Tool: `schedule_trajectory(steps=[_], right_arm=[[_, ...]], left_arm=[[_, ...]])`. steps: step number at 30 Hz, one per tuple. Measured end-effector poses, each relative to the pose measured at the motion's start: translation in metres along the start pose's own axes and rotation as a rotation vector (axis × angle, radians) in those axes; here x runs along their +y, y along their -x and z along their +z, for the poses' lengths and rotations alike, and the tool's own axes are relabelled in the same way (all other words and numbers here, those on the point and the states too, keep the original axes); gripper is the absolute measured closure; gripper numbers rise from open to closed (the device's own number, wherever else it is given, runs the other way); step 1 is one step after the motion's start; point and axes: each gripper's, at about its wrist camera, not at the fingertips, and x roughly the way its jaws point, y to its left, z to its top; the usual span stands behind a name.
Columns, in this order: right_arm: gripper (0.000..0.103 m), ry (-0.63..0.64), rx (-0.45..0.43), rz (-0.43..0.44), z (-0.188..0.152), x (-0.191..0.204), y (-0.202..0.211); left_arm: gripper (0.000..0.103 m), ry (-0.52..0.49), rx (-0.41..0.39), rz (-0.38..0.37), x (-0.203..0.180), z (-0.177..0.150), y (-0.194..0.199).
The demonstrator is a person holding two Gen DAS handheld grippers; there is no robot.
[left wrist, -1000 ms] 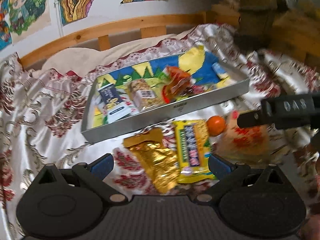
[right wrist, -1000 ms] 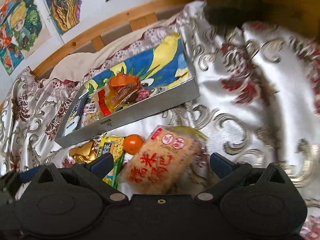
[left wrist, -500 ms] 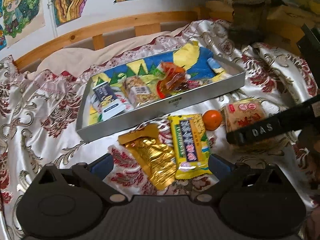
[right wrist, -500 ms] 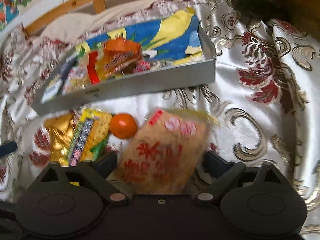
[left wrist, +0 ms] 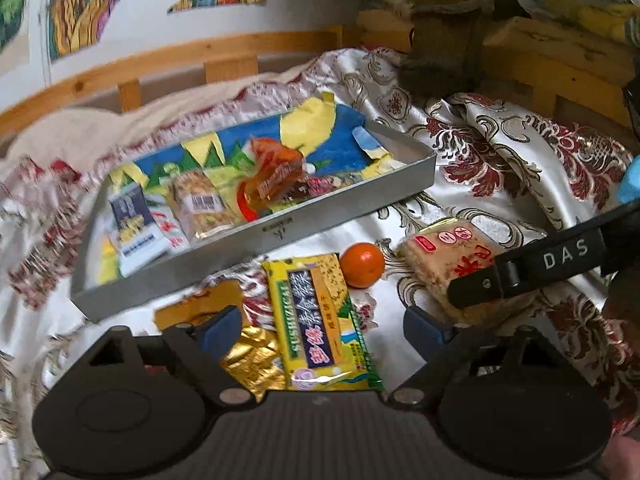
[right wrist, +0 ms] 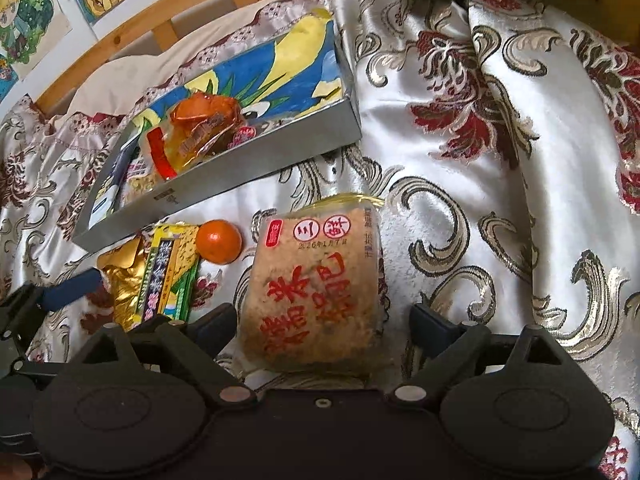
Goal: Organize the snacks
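A grey tray (left wrist: 256, 236) (right wrist: 224, 184) on the patterned cloth holds several snack packs, with an orange-wrapped one (left wrist: 272, 176) (right wrist: 200, 128) on top. In front of it lie a gold foil pack (left wrist: 252, 356) (right wrist: 124, 284), a yellow snack bar (left wrist: 316, 316) (right wrist: 168, 272), a small orange (left wrist: 362, 265) (right wrist: 219, 241) and a tan rice-cake pack with red writing (left wrist: 444, 256) (right wrist: 316, 284). My left gripper (left wrist: 326, 326) is open over the yellow bar and the gold pack. My right gripper (right wrist: 322, 320) is open with the tan pack between its fingers.
A wooden rail (left wrist: 168, 60) (right wrist: 168, 16) and a wall with coloured drawings (left wrist: 76, 12) stand behind the tray. The satin cloth (right wrist: 500, 184) lies in folds to the right. The right gripper's arm (left wrist: 540, 268) crosses the left wrist view over the tan pack.
My right gripper has moved forward and down so the tan pack lies between its open fingers. My left gripper has moved closer to the yellow bar and the gold pack.
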Motion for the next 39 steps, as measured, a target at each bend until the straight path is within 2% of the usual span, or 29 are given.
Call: schedule_trajectory(steps=[4, 6, 11, 16, 19, 22, 24, 27, 30, 34, 36, 39], right_arm=[[0.012, 0.017, -0.022, -0.018, 0.003, 0.005, -0.004], [0.012, 0.012, -0.025, -0.016, 0.004, 0.005, -0.006], [0.012, 0.025, -0.025, -0.019, 0.000, 0.009, -0.008], [0.008, 0.081, -0.031, -0.041, -0.004, 0.018, -0.013], [0.005, 0.111, -0.042, -0.047, -0.005, 0.022, -0.020], [0.009, 0.116, -0.042, -0.063, -0.005, 0.022, -0.023], [0.020, 0.125, -0.047, -0.084, -0.007, 0.023, -0.020], [0.028, 0.124, -0.054, -0.083, -0.008, 0.020, -0.014], [0.030, 0.109, -0.058, -0.071, -0.009, 0.015, -0.010], [0.031, 0.094, -0.065, -0.064, -0.013, 0.014, -0.002], [0.031, 0.082, -0.070, -0.055, -0.016, 0.013, 0.004], [0.031, 0.060, -0.078, -0.041, -0.023, 0.011, 0.016]], left_arm=[[0.025, 0.036, 0.055, 0.008, 0.006, 0.000, -0.011], [0.025, 0.035, 0.064, -0.003, 0.007, -0.001, -0.014], [0.025, -0.037, 0.092, -0.013, -0.001, -0.001, -0.024], [0.046, -0.040, 0.095, 0.029, -0.002, 0.000, -0.024], [0.047, -0.004, 0.095, 0.021, 0.003, 0.000, -0.023], [0.048, -0.008, 0.095, 0.030, 0.001, -0.001, -0.022], [0.048, 0.003, 0.102, 0.027, 0.001, 0.001, -0.021], [0.048, 0.036, 0.128, 0.011, 0.005, 0.003, -0.020], [0.048, 0.067, 0.147, -0.018, 0.008, 0.004, -0.016], [0.048, 0.167, 0.180, -0.053, 0.014, 0.004, -0.010], [0.048, 0.188, 0.233, -0.062, 0.015, 0.005, -0.010], [0.048, 0.213, 0.264, -0.067, 0.013, 0.005, -0.007]])
